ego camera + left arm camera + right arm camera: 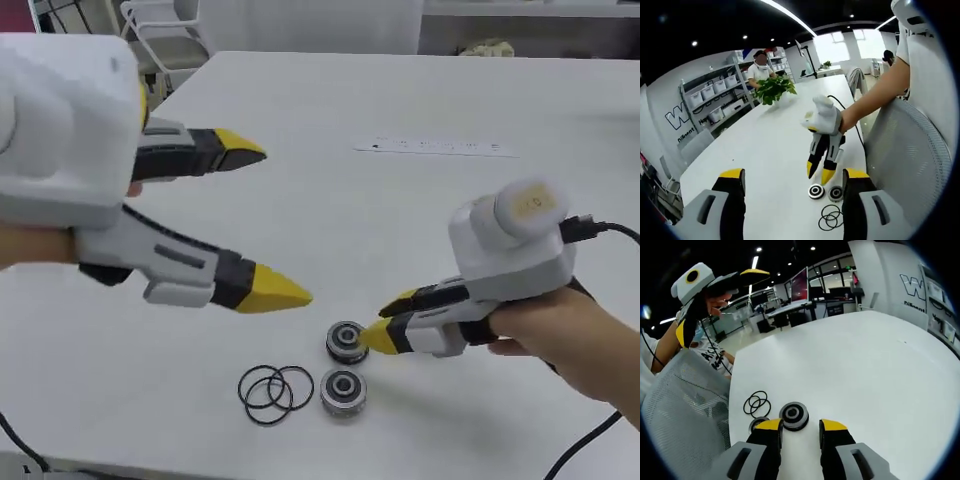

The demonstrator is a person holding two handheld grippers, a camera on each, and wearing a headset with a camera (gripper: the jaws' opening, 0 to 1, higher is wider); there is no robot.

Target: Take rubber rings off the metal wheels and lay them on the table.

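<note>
Right tongs partly in front of one metal wheel

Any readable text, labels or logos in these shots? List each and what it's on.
"W": large letter on the wall.
Smaller lines under it: too blurred to read.
Print on the white strip lying on the table: too small to read.
Print on the shirt: partly hidden, unreadable.

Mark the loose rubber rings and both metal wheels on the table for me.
loose rubber rings (268, 392), head view, middle of the overlapping loops.
farther metal wheel (346, 340), head view, its hub.
nearer metal wheel (343, 391), head view, its hub.
</note>
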